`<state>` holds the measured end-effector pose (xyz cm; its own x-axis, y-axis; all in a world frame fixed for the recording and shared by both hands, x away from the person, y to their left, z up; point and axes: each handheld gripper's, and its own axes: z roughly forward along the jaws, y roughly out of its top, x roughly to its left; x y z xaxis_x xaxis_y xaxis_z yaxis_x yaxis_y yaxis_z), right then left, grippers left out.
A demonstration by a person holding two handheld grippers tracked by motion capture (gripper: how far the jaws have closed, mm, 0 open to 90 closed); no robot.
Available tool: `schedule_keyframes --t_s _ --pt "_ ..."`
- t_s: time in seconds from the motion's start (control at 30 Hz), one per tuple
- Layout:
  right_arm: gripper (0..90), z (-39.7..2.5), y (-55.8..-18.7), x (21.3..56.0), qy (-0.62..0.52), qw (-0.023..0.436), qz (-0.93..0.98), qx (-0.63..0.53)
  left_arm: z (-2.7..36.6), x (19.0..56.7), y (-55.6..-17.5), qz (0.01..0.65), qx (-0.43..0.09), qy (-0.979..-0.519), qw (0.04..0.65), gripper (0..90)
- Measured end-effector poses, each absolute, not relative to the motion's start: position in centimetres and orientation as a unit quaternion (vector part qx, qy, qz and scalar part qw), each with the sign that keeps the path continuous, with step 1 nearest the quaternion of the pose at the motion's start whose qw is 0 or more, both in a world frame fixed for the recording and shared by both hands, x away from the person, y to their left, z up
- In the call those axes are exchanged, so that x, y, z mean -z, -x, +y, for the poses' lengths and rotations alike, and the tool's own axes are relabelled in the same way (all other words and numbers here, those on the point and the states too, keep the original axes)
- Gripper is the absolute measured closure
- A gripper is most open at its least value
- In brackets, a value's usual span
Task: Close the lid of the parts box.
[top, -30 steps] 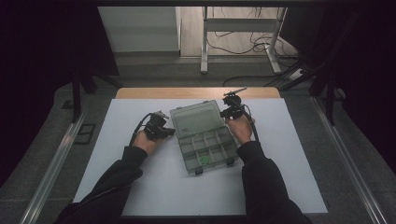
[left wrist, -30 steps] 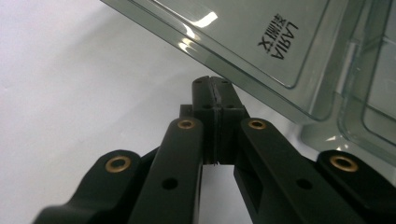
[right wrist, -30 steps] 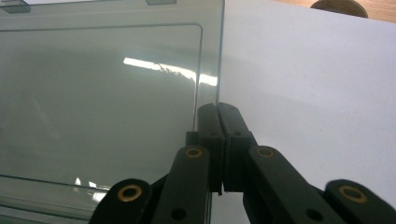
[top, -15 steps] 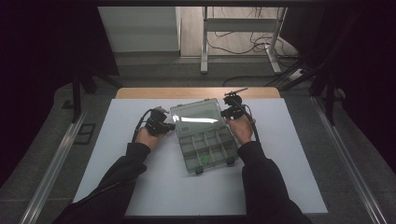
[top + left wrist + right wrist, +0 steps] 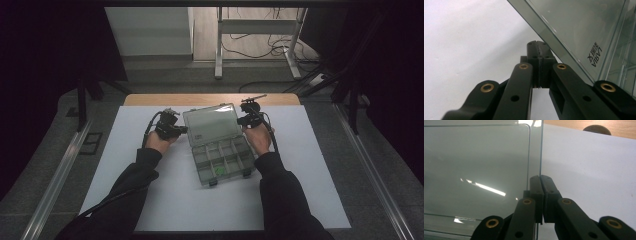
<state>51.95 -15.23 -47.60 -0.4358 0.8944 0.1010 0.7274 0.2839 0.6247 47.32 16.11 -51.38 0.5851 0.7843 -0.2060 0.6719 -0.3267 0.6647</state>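
Both hand-held grippers closed, apparently touching raised lid.

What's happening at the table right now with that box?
A person at the white table works on a clear compartment box with a gripper in each hand. Its lid stands raised, open, tilted back. The left gripper is at the lid's left edge, the right gripper at its right edge. Both jaw pairs look pressed together; the right pair meets the lid's edge, while whether the left pair pinches it or just rests by it is unclear. A small green item lies in one compartment.
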Motion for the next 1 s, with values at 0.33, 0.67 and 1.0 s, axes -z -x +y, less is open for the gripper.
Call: schedule_keyframes --t_s 0.33,0.67,1.0 --pt "88.2 -15.3 -51.6 47.2 -0.512 0.139 0.788 -0.313 16.0 50.9 -47.5 0.444 -0.076 -0.812 0.372 89.8" --pt "88.0 -15.4 -51.0 46.6 -0.504 0.146 0.788 -0.321 15.8 49.9 -47.5 0.436 -0.085 -0.812 0.379 89.8" --pt "87.7 -15.9 -50.2 45.8 -0.499 0.145 0.789 -0.328 15.5 48.5 -46.7 0.413 -0.097 -0.825 0.374 89.8"
